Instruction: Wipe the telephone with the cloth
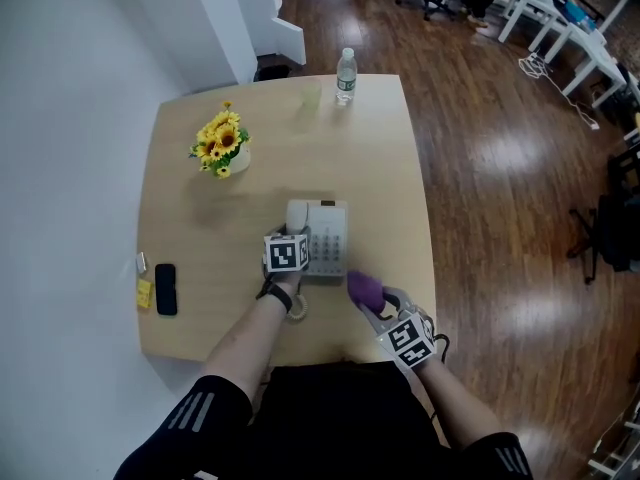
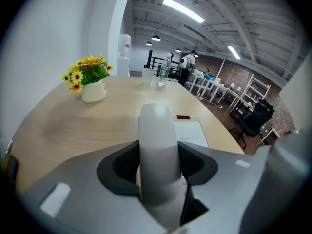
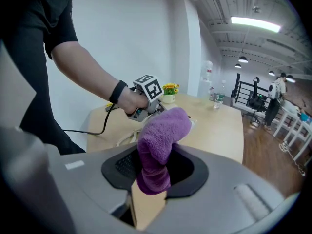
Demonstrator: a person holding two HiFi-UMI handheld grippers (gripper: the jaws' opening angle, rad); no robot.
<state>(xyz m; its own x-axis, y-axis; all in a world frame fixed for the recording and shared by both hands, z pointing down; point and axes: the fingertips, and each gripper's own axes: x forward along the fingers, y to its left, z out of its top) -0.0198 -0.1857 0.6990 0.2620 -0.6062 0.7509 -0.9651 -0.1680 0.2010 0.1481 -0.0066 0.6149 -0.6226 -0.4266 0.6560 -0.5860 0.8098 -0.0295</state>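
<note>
1. My left gripper (image 2: pixel 157 172) has its fingers clamped on the handset (image 2: pixel 156 130), gripping mid-shaft with the pads on both sides. The rounded end of the handset sticks out past the fingertips.
2. My right gripper (image 3: pixel 153 174) has its fingers shut on the purple cloth (image 3: pixel 163 130). It holds the lower end, and the fluffy bunch stands out ahead of the fingertips.
3. In the head view the telephone (image 1: pixel 326 240) sits mid-surface, a bit toward my edge, with its handset on the left side. The cloth is just off its corner at about 5 o'clock, near it, and I can't tell whether they touch.
4. I can't tell whether the handset is lifted or resting in its cradle.
5. Other things on the surface (image 1: pixel 200 218), relative to the telephone: flowers (image 1: pixel 222 145) at 10 o'clock, a bottle (image 1: pixel 345 76) at 12 o'clock, and a black mobile (image 1: pixel 165 289) at 8 o'clock near the edge. All are well apart from it.
6. Handling, cloth: I judge it soft, light and limp, so it will fold under pressure. A grip low on the bunch is good because it leaves a fat pad free to wipe with.
7. Handling, telephone: it looks like hard, smooth plastic, light enough to skate when pushed. The handset is probably a bit slippery, and the coiled cord (image 3: pixel 124 138) tethers it.
8. The best hold is where the left gripper has it now, mid-handset, to steady the unit while the right gripper sweeps. Press lightly over the keypad.
</note>
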